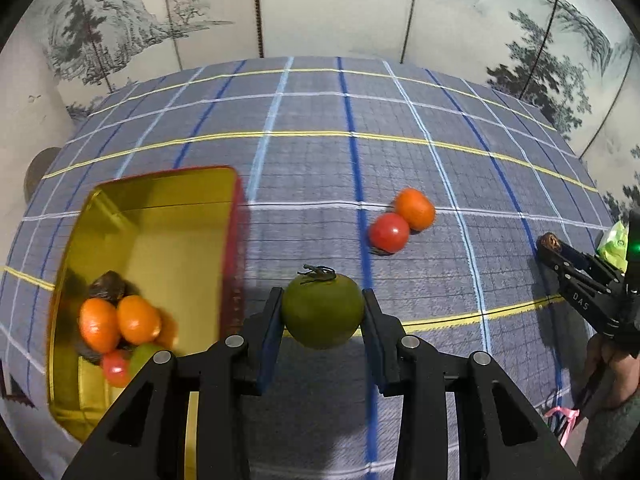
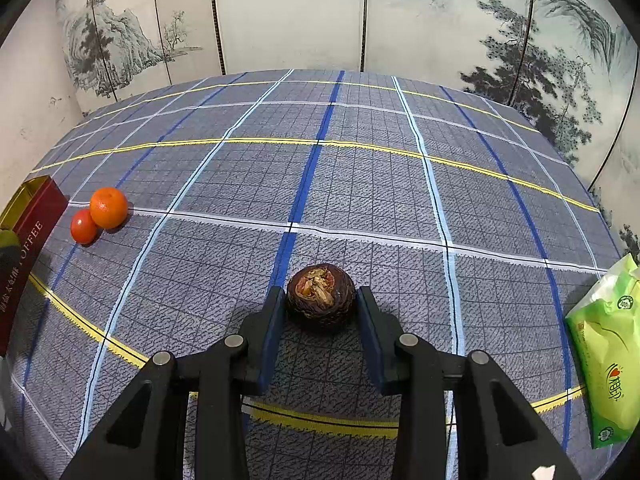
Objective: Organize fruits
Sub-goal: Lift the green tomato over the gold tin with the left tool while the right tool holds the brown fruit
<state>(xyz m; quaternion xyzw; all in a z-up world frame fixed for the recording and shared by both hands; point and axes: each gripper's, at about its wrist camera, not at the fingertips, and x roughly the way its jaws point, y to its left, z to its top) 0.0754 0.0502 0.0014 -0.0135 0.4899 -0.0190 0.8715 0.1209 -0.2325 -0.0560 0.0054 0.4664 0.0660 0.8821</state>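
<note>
Left gripper (image 1: 322,312): jaws clamped on a green fruit (image 1: 322,310), held just off the open tin's (image 1: 168,216) red right wall.
Right gripper (image 2: 321,307): jaws closed on a dark brown wrinkled fruit (image 2: 321,296), low over the checked cloth (image 2: 360,184).
Tin: gold inside, with two orange fruits (image 1: 120,322) and other fruit heaped at its near end; far end bare.
Loose fruit: an orange one (image 1: 414,208) touching a red one (image 1: 389,232), between the grippers.
Open room: wide bare cloth toward the painted screen (image 2: 288,12).
Right edge: green tissue pack (image 2: 608,352).

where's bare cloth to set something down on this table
The far half of the cloth, beyond the orange and red fruit, is bare, as is the middle up to the green packet. Crowded: the tin's near corner.
</note>
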